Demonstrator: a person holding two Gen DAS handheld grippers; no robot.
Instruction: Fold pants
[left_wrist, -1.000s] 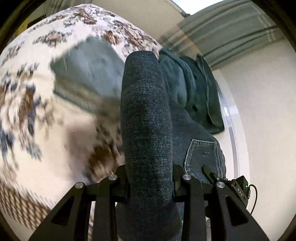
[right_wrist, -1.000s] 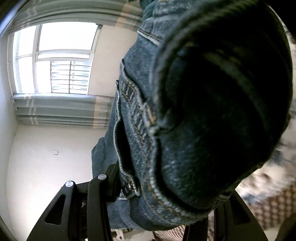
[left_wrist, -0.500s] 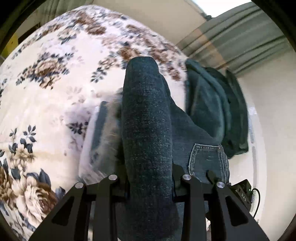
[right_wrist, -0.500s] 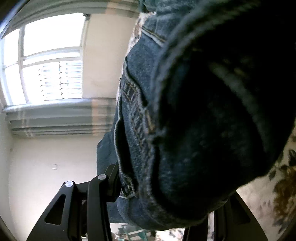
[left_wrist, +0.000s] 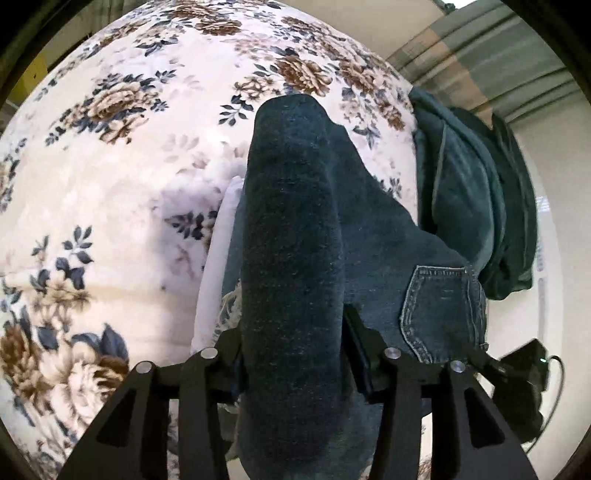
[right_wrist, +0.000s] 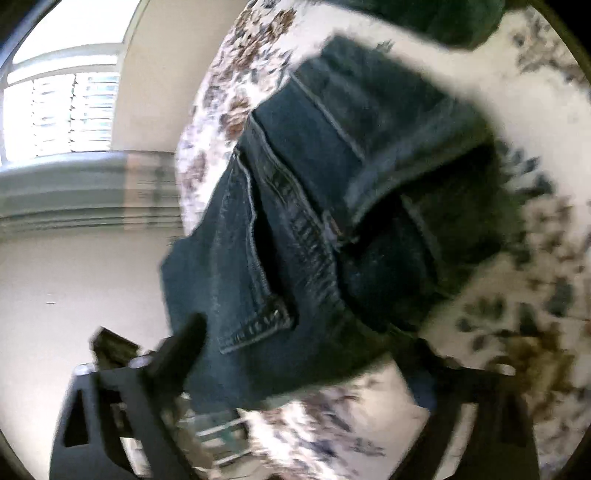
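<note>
Dark blue jeans (left_wrist: 295, 258) hang bunched between the jaws of my left gripper (left_wrist: 295, 354), which is shut on a thick fold of them above the floral bed cover (left_wrist: 110, 184). A back pocket (left_wrist: 439, 306) shows to the right. In the blurred right wrist view the jeans (right_wrist: 295, 221) fill the middle, with waistband and pocket seams showing. My right gripper (right_wrist: 295, 373) is shut on their lower edge. The fingertips of both grippers are hidden by denim.
A pile of dark green cloth (left_wrist: 472, 184) lies at the bed's far right edge. A window (right_wrist: 55, 110) with striped curtains (right_wrist: 92, 192) and a pale wall (right_wrist: 74, 295) are to the left in the right wrist view.
Both grippers have swung down toward the bed with the jeans. The right wrist view now shows the floral cover around the jeans, which have dropped away from the lens.
</note>
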